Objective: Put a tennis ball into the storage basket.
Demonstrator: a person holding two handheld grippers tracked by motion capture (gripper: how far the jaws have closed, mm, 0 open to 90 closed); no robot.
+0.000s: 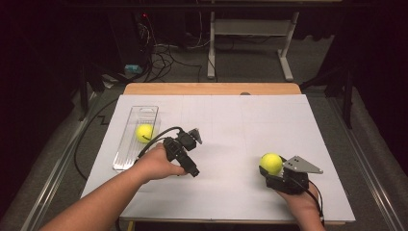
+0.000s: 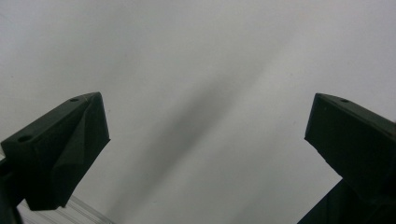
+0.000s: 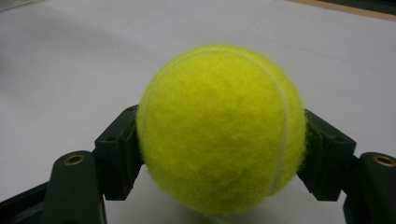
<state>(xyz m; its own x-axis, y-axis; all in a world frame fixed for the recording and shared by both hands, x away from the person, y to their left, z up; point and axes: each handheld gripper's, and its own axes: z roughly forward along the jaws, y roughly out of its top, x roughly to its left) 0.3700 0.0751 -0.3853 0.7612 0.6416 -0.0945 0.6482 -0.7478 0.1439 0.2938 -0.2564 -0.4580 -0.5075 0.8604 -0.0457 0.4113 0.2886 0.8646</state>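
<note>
- The right gripper sits at the near right of the table, its two black jaws clamped on a yellow tennis ball.
- In the right gripper view that tennis ball bulges between the jaws, a jaw pressed against each flank and its white seam curving down one side.
- A grey three-cornered plate lies on top of this gripper, and the person's right hand holds it from the near edge.
- The left gripper is near the table's middle left, held in the left hand; its jaws stand wide apart with nothing between them.
- In the left gripper view the jaws frame bare white sheet.
- Just left of that hand lies a clear plastic tray, long and narrow, with a second yellow ball resting inside it.
- The white sheet covers a wooden table.
</note>
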